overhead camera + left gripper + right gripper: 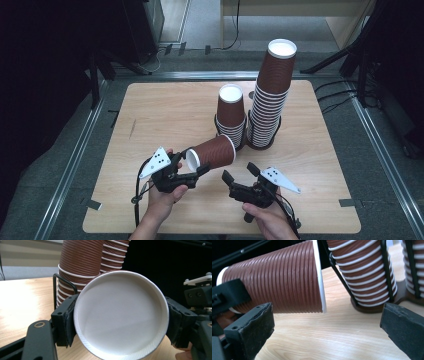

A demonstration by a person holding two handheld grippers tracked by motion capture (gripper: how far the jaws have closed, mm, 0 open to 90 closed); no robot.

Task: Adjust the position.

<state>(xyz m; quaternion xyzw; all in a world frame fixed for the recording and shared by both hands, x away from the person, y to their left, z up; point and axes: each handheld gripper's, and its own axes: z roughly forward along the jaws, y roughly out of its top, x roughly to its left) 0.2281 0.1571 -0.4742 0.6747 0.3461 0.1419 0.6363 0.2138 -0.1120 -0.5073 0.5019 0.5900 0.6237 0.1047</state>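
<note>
In the high view, the left gripper [197, 170] clamps a brown ribbed paper cup [212, 152] near its narrow end; the cup lies on its side above the table [150, 115], its wide rim pointing toward the short stack of cups [231, 117]. The contact between jaws and cup is partly masked by the gripper body and the hand [162, 197]. The right gripper [240, 174] sits just beside the cup on the near side, jaws spread with nothing between them. The tall stack of cups [270, 95] stands to the right of the short one, each in a black wire holder; the holder bases are hard to make out. In the left gripper view, the white bottom of the cup [121, 315] faces the camera, pinched between the two black pads [68, 320]; the cup's wall is hidden behind this disc, and the stacks [80, 262] are cut off at the top edge. The right gripper [200, 305] is partly cut off at the right edge. In the right gripper view, the cup [277, 280] lies nearly level, clear of the table [324, 340], rim near a holder wire. This gripper's own jaws stand wide apart, clear of the cup, and both are cut off by the lower frame edge. The stacks [364, 272] are cut off above.
</note>
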